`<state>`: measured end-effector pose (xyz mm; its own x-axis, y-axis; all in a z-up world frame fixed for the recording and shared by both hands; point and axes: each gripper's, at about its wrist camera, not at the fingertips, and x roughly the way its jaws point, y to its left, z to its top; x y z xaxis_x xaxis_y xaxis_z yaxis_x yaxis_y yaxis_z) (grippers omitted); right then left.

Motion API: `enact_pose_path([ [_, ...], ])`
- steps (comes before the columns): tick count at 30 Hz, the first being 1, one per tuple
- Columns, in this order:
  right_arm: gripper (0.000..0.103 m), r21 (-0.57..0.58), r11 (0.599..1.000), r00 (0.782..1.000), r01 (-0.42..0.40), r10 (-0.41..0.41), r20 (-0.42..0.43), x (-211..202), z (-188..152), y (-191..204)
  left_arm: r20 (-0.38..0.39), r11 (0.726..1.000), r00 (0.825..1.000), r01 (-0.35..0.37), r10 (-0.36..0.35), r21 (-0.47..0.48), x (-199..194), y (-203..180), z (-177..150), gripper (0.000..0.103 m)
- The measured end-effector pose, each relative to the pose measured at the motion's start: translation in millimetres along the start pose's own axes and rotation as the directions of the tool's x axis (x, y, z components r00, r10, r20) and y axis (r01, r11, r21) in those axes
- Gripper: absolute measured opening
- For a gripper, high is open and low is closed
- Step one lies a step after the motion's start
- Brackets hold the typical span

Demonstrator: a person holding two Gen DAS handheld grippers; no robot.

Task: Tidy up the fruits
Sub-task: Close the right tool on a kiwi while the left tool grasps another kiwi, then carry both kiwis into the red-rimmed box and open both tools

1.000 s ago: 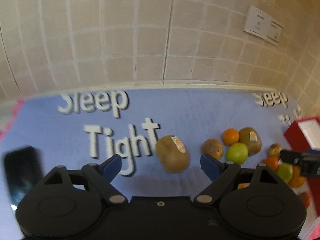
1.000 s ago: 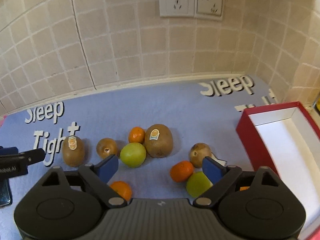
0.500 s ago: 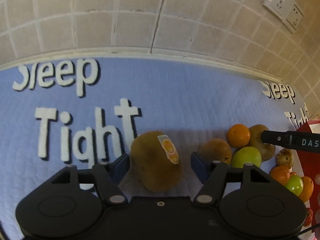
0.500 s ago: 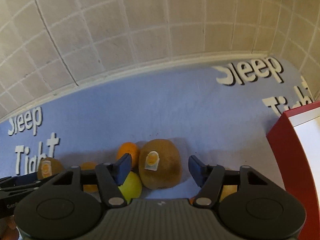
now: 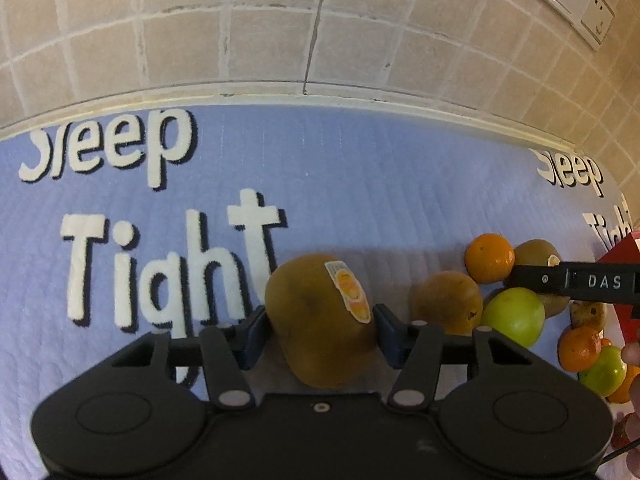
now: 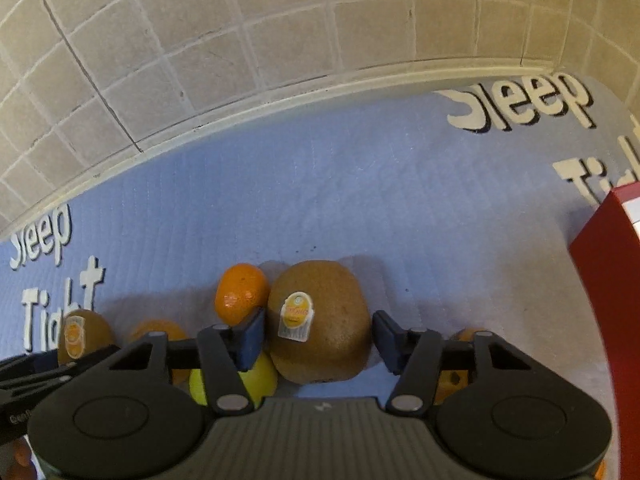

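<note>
In the left wrist view a brown kiwi with a sticker (image 5: 320,320) lies on the blue mat between my left gripper's (image 5: 318,330) blue pads (image 5: 252,336), which press its sides. In the right wrist view a second stickered kiwi (image 6: 320,324) lies between my right gripper's (image 6: 318,338) pads (image 6: 252,340); the left pad touches it and a small gap shows at the right pad. An orange (image 6: 240,294) and a green fruit (image 6: 256,380) sit against its left side.
A red box with a white inside (image 6: 608,280) stands at the right. More fruit lies to the right in the left wrist view: a brown fruit (image 5: 448,302), an orange (image 5: 490,258), a green fruit (image 5: 516,316). A tiled wall (image 5: 280,40) backs the mat.
Both grippers have dropped low and moved forward over their kiwis, and their jaws have narrowed from wide open to close around the fruit.
</note>
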<state>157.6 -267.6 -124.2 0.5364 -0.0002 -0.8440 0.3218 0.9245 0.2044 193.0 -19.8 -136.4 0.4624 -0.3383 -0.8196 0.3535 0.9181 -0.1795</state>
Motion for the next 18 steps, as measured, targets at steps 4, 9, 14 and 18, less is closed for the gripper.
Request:
enact_pose_path([
  [4, 0.056, 0.01, 1.0, 1.0, 0.0, 0.0, 0.017, -7.4, -2.5, -0.6, 0.019, 1.0, 1.0, -0.016, 0.015, 0.026, -4.3, -3.6, 0.2, 0.065],
  [9, 0.056, 0.041, 0.999, 0.996, -0.034, 0.03, 0.09, -45.9, -5.1, -8.1, 0.122, 0.995, 0.992, 0.001, -0.013, 0.099, -41.2, -22.4, 8.4, 0.065],
  [14, 0.056, 0.083, 0.996, 0.975, -0.027, 0.008, 0.22, -110.0, -9.1, -33.8, 0.231, 0.97, 0.965, 0.067, -0.122, 0.232, -85.8, -70.3, 28.2, 0.065],
  [18, 0.056, 0.158, 0.987, 0.951, 0.027, -0.074, 0.299, -160.2, -19.9, -77.6, 0.246, 0.913, 0.927, 0.183, -0.284, 0.365, -103.6, -132.6, 43.5, 0.065],
])
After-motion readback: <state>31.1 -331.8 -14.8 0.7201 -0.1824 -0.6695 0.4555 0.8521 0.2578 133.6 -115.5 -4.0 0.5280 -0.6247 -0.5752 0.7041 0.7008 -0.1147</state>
